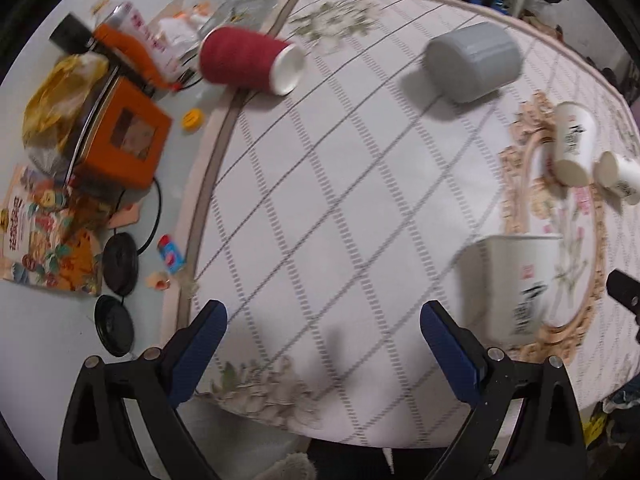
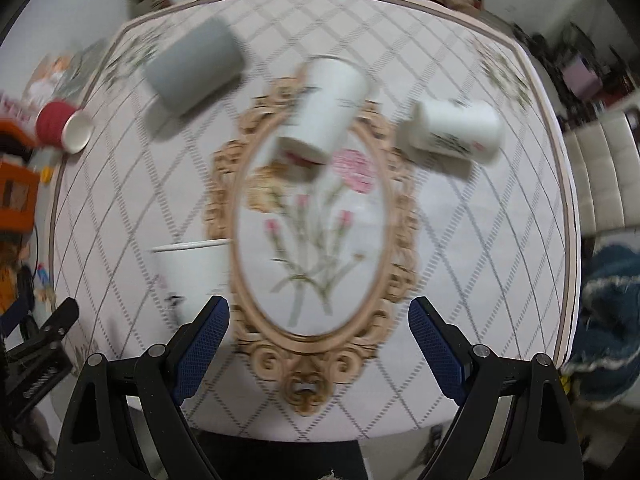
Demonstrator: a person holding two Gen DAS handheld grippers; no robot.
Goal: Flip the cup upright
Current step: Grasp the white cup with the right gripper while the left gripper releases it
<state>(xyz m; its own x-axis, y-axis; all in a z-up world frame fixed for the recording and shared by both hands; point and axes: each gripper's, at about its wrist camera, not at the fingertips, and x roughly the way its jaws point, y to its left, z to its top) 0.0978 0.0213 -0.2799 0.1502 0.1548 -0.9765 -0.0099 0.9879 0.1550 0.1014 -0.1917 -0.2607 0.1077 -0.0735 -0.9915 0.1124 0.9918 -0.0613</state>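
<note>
Both blue-padded tongs, left (image 1: 322,330) and right (image 2: 318,326), hover released above the worktop (image 2: 460,248), where an upright white paper cup (image 2: 192,272) stands nearest; the toppled white paper cup (image 2: 324,108) beyond probably wants a mid-wall grip.

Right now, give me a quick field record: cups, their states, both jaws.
surface: table with patterned cloth
upright cup: white cup, rim up, near left edge of oval motif
red cup: on its side, mouth open toward the right in the left wrist view
grey cup: on its side
tall white cup: on its side, over top of the oval motif
small white cup: on its side, right of the tall one
left gripper: jaws open, empty
right gripper: jaws open, empty
off-cloth clutter: orange box
</note>
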